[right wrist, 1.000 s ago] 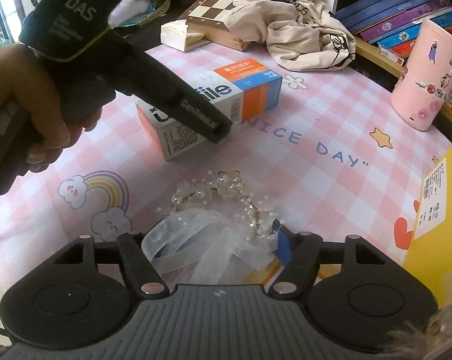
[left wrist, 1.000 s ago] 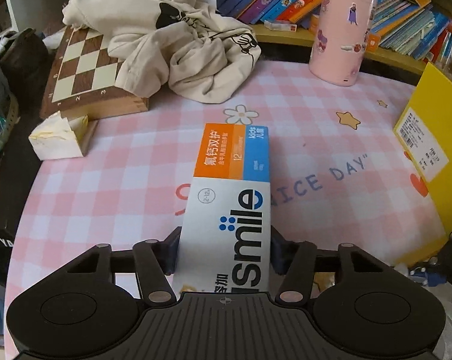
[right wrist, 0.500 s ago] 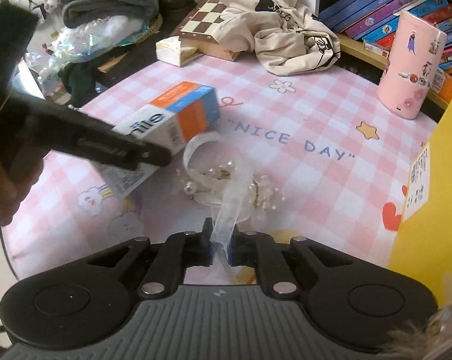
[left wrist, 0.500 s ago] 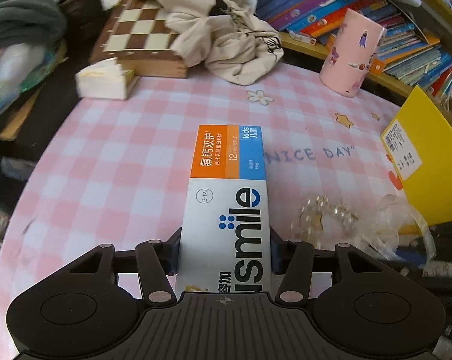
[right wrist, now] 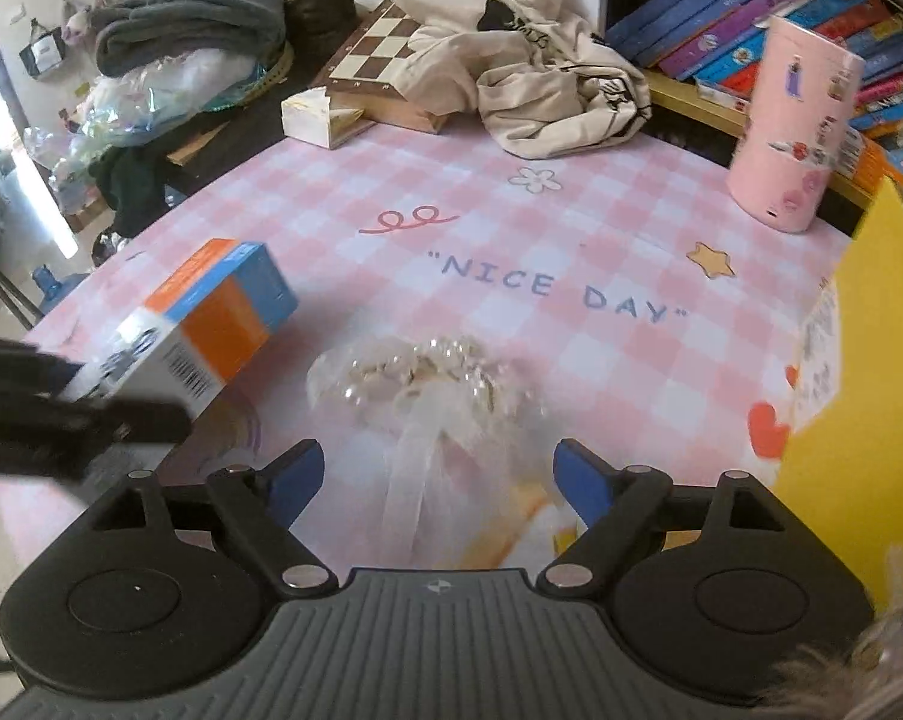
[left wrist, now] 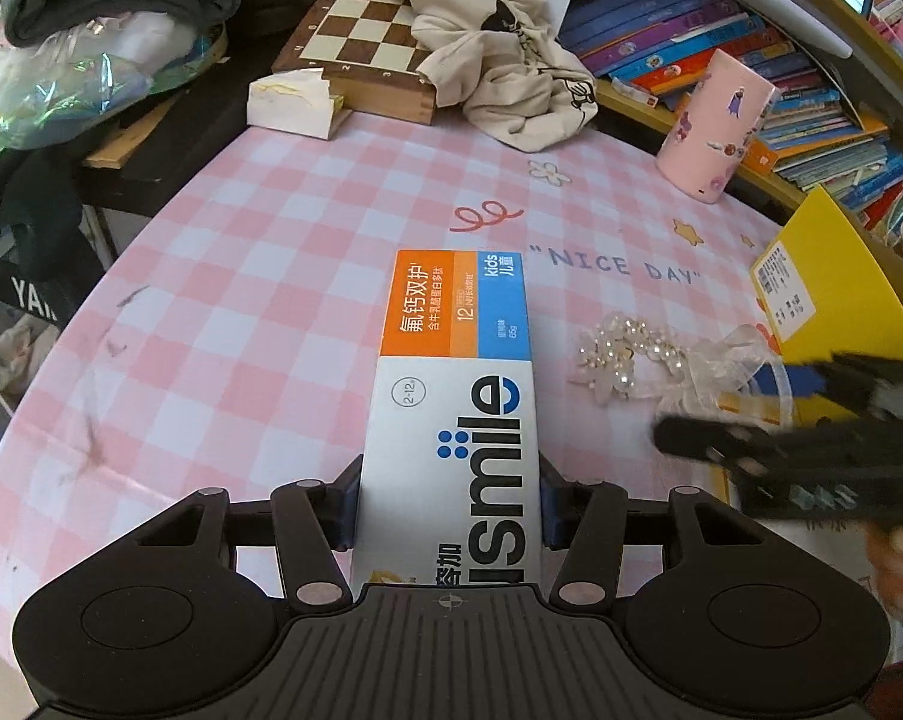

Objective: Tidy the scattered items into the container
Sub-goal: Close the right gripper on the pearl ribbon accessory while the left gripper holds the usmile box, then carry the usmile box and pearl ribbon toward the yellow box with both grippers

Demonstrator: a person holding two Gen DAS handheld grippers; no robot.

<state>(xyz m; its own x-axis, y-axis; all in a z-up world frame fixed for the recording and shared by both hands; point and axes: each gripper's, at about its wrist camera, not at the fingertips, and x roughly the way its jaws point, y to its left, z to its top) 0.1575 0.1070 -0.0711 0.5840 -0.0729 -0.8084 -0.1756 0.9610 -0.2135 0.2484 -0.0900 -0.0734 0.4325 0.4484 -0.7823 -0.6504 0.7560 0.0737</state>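
The left gripper (left wrist: 448,507) clamps the toothpaste box (left wrist: 454,420) above the checked tablecloth (left wrist: 259,312), mid-transfer. The right gripper (right wrist: 436,480), jaws opening, straddles the ribbon of the beaded headband (right wrist: 427,375) without pinching it. Next, probably: carry the box right to the yellow container (right wrist: 871,420).

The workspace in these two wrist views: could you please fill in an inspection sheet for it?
Surface: pink checked tablecloth printed "NICE DAY".
Job's things: toothpaste box held clear of the cloth; beaded ribbon headpiece lying on the cloth; yellow container at the right edge.
Clutter: chessboard, cream garment, tissue box, pink cylinder.
Grippers: left tongs shut on the toothpaste box; right tongs opening, ribbon between them, pads not touching it.
Cables: nothing seen.
Surroundings: bookshelf behind; grey bundle and bags at the left.
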